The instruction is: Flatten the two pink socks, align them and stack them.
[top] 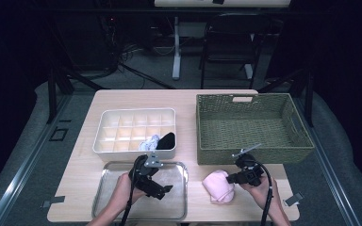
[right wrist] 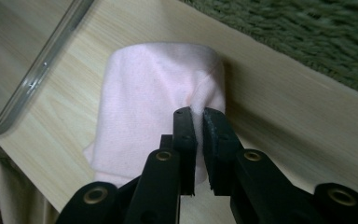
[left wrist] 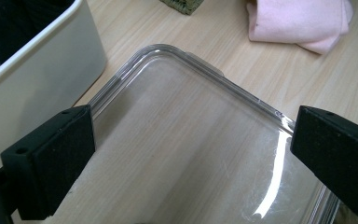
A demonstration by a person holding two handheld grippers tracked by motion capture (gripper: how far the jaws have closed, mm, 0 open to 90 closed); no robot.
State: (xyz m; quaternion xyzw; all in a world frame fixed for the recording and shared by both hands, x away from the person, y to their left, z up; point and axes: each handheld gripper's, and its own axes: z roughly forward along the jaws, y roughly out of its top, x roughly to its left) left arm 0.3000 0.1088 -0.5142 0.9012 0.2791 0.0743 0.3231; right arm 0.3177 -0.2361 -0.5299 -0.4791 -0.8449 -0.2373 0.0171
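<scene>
Two grippers on our light wooden table (top: 89,136). The right gripper (right wrist: 199,122) has its jaws pinched onto a fold of the soft pink folded cloth (right wrist: 154,102), which lies on the wood between the clear shallow plastic tray (top: 104,197) and the green woven rectangular basket (top: 301,136). The left gripper (left wrist: 191,154) hangs over that tray, jaws spread wide and empty. We list a white compartmented organiser box (top: 104,123) behind the tray, holding what may be rolled socks.
</scene>
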